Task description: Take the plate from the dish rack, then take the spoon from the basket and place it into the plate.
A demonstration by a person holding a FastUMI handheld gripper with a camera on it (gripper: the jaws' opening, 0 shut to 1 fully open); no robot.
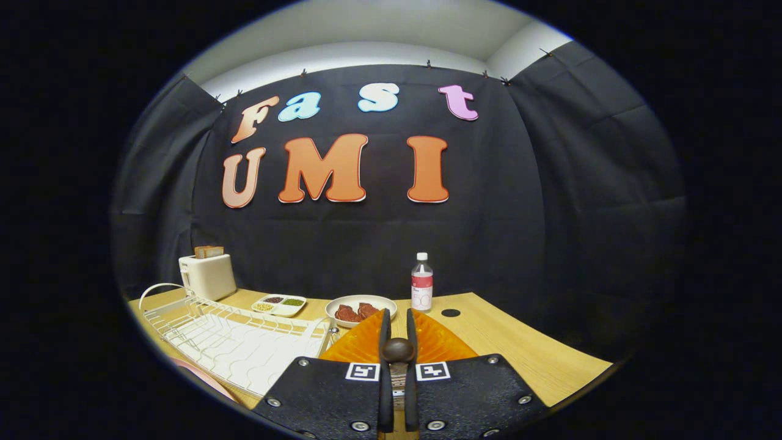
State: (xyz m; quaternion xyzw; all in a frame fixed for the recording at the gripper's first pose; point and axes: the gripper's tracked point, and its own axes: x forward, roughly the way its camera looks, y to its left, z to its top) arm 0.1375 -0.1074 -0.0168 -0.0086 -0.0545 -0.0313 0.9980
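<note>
My gripper (398,315) has its two black fingers nearly together, shut on a dark brown spoon (398,349). The spoon's rounded end shows between the fingers, and the rest of it is hidden by them. Right under and just ahead of the fingers lies the ribbed orange plate (440,342) on the wooden table. The fingertips reach over its far rim. The white wire dish rack (232,342) stands to the left of the fingers with nothing in it.
Beyond the plate sit a white bowl (360,308) of red-brown food and a clear bottle (421,284). A divided white dish (279,304) and a toaster (208,275) stand at the back left. The table's edge (574,379) runs off to the right.
</note>
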